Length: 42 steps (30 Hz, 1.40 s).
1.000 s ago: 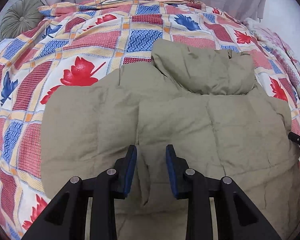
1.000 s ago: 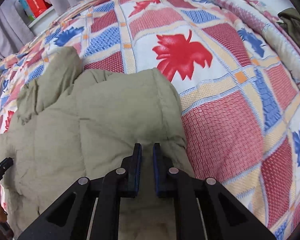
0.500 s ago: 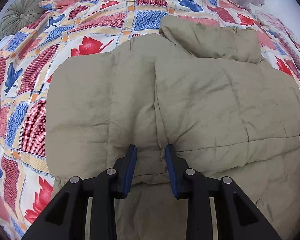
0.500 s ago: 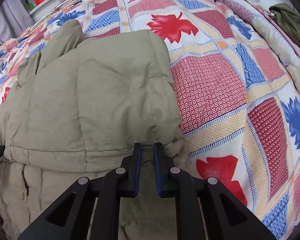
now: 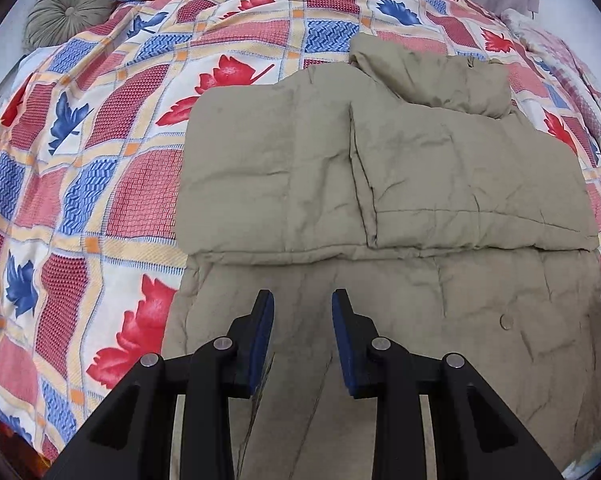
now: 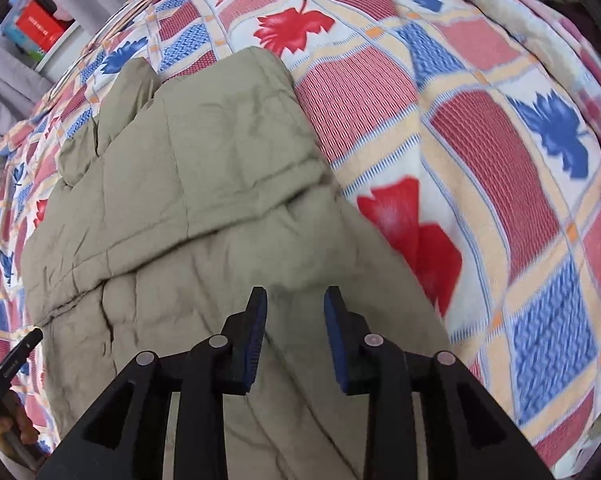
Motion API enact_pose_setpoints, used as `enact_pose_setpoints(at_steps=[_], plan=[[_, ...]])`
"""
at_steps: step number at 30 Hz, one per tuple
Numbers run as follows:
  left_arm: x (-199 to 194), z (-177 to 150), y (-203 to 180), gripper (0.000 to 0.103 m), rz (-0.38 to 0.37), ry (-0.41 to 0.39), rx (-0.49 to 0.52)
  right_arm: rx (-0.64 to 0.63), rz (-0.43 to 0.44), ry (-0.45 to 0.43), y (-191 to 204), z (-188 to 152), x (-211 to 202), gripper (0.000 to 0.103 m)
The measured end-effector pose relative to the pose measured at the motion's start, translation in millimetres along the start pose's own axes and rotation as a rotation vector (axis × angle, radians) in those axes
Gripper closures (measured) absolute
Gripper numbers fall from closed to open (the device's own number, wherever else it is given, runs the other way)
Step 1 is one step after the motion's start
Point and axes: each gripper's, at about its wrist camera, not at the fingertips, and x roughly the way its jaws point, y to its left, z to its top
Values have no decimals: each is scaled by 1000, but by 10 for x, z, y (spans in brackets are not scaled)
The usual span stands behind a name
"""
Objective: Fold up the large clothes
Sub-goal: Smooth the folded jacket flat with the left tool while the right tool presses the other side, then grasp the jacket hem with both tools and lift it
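A large olive-khaki padded jacket [image 5: 380, 208] lies flat on the bed, its sleeves folded across the upper body and its hood at the far end. It also shows in the right wrist view [image 6: 204, 200]. My left gripper [image 5: 302, 320] is open and empty, hovering over the jacket's lower part near its left side. My right gripper [image 6: 294, 316] is open and empty over the jacket's lower right part, close to its right edge. The tip of the other gripper shows at each view's edge.
The bed is covered by a patchwork quilt [image 5: 100, 160] with red and blue leaves. A round green cushion [image 5: 66, 12] sits at the far left corner. Grey curtains and a shelf with a red box [image 6: 40, 26] stand behind the bed.
Both grippers have drawn back toward the jacket's hem. My right gripper was shut and has opened. The folded sleeve edge now lies farther ahead of both grippers.
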Motion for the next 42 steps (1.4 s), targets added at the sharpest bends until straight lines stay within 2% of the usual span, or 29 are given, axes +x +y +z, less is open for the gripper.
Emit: enact_pose_setpoints(at_steps=[4, 5, 6, 7, 8, 16, 23, 25, 27, 31, 33, 37, 42], plan=[[-115, -179, 57, 70, 7, 30, -1, 18, 9, 32, 1, -228, -70, 69], [-132, -221, 67, 57, 10, 41, 1, 19, 10, 39, 9, -276, -82, 67], [-147, -257, 80, 38, 12, 54, -1, 19, 8, 51, 27, -342, -93, 65], [-179, -303, 104, 6, 14, 61, -14, 19, 9, 61, 41, -392, -100, 65], [-241, -350, 129, 3, 12, 46, -31, 20, 13, 73, 63, -458, -111, 65], [-521, -679, 162, 3, 22, 109, -15, 46, 52, 139, 191, -817, -314, 62], [-773, -977, 210, 3, 17, 180, -18, 90, 105, 175, 240, -1078, -622, 48], [-827, -1037, 222, 3, 16, 196, -13, 94, 123, 186, 266, -1155, -700, 41], [-872, -1086, 239, 3, 15, 204, -8, 96, 132, 188, 292, -1207, -755, 35], [-942, -1159, 295, 3, 48, 203, -1, 108, 142, 196, 295, -1296, -847, 30], [-962, -1187, 366, 3, 39, 213, -16, 132, 160, 192, 253, -1315, -897, 23], [-951, -1263, 535, 3, 32, 243, -45, 191, 194, 171, 138, -1345, -995, 22], [-905, -1389, 715, 3, 67, 276, -81, 250, 234, 177, -72, -1450, -1021, 21]])
